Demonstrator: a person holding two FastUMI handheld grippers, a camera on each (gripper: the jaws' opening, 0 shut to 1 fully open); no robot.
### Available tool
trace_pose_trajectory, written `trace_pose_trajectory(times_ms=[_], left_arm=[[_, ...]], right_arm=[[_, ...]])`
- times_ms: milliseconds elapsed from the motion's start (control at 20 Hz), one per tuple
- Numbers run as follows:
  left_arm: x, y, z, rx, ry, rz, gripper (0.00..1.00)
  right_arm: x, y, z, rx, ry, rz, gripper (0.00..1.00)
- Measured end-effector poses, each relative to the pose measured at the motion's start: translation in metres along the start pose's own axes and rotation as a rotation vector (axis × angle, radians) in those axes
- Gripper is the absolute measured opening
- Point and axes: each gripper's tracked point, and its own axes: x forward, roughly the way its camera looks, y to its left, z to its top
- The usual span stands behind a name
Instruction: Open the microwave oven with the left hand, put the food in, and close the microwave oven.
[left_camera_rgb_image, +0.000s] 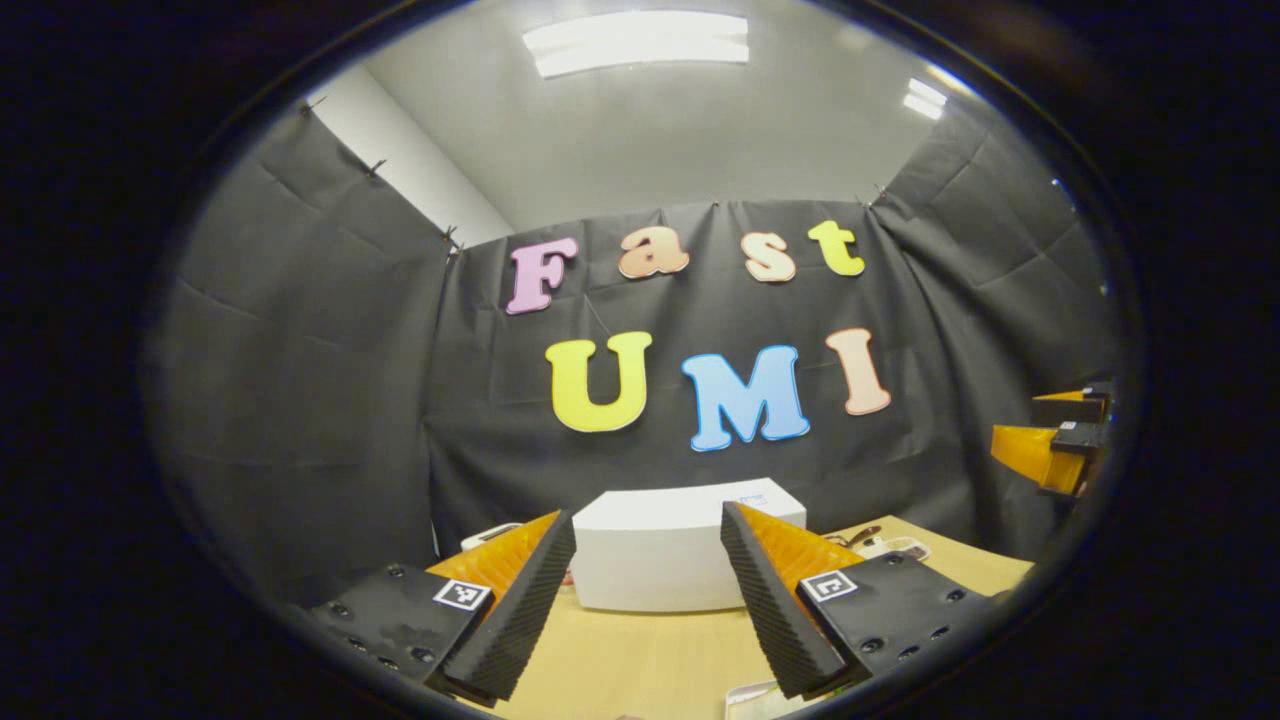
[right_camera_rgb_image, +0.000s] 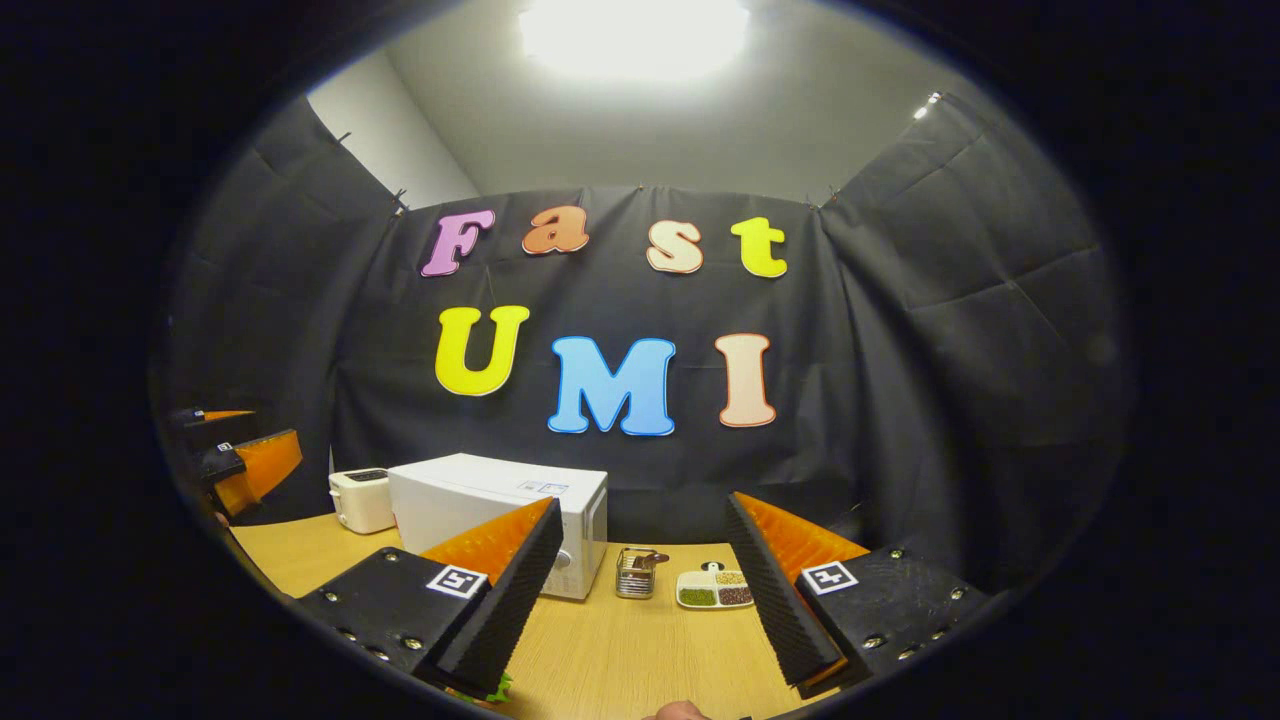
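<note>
Microwave oven, white box-shaped (right_camera_rgb_image: 500, 510), stands door shut on the light wooden bench (right_camera_rgb_image: 620, 650) against the black cloth wall. A white toaster (right_camera_rgb_image: 362, 500) sits just beside its left side; a small metal wire holder (right_camera_rgb_image: 636, 573) and a white divided dish of grains (right_camera_rgb_image: 714, 589) stand near its right. Left tongs (left_camera_rgb_image: 648, 600) and right tongs (right_camera_rgb_image: 643, 610) hover above the bench, jaws spread apart and holding nothing.

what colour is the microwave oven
White; the microwave oven shows best in the right gripper view.
</note>
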Motion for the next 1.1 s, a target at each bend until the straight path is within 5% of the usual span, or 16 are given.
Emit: trace_pose_trajectory(times_ms=[300, 1100], left_arm=[[0.029, -0.005, -0.004, -0.001, -0.010, -0.016, 1.00], [0.185, -0.070, -0.083, -0.073, 0.047, -0.252, 0.94]], right_arm=[[0.001, -0.007, 0.003, -0.012, -0.004, -0.018, 0.98], [0.037, -0.008, 0.003, -0.026, 0.020, -0.244, 0.98]])
